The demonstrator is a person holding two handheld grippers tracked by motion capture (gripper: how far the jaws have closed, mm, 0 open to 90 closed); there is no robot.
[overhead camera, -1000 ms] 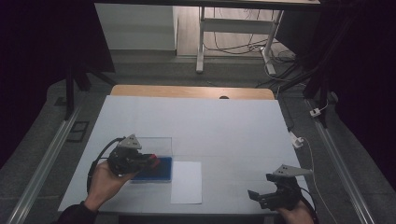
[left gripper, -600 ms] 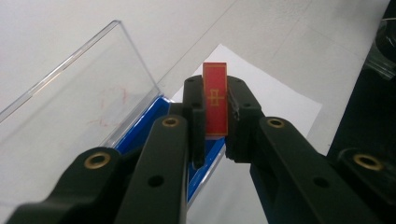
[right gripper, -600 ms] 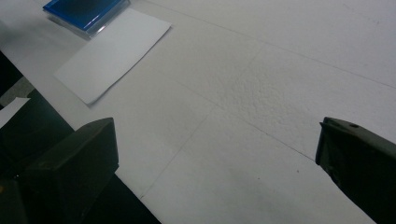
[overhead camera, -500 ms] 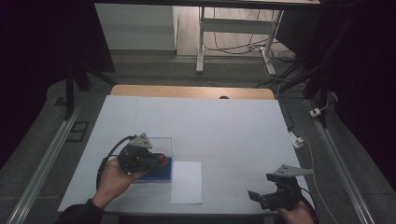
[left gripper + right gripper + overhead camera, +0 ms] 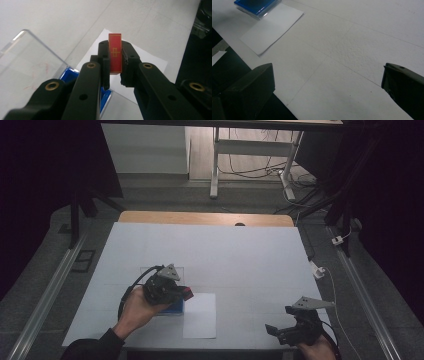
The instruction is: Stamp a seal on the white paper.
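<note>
Since a second ago the left gripper (image 5: pixel 186 293) has slid rightward from the clear-lidded blue box (image 5: pixel 172 308) toward the white paper sheet (image 5: pixel 200 315), jaws clamped on a thin upright red card (image 5: pixel 115 53) with gold lines, while the right gripper (image 5: pixel 274 331) gapes empty.

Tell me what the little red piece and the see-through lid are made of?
The red piece looks like a thin, stiff, matte card or board with fine gold lines printed on it; which one is hard to tell. The see-through lid seems to be glossy hard plastic: you see the table through it and its edges shine.
</note>
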